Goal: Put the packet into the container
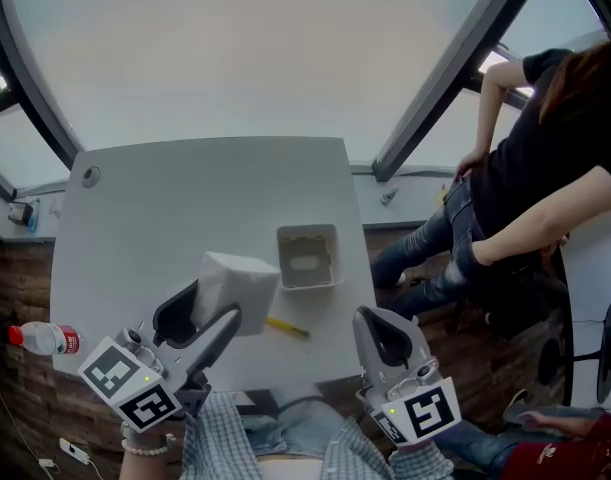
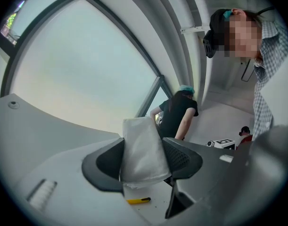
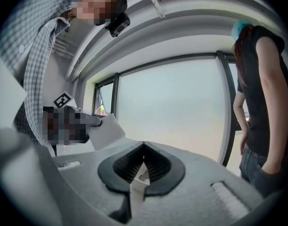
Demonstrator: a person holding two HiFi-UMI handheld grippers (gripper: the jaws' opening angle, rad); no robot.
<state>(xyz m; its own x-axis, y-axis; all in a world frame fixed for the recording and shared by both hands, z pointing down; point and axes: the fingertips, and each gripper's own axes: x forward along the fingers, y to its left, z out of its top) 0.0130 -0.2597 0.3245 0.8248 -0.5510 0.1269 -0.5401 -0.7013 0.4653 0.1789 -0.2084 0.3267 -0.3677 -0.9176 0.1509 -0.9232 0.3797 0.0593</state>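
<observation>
Packet [image 1: 237, 288], white and pillowy, sat clamped between the jaws of the left gripper [image 1: 217, 306]. It was held above the grey table [image 1: 185, 198], just beside the open white container [image 1: 307, 231] and not yet inside it. A yellow utility knife [image 1: 286, 326] lay on the tabletop near both. The right gripper [image 1: 368, 316] hovered at the table's near edge, jaws pressed together on nothing.
</observation>
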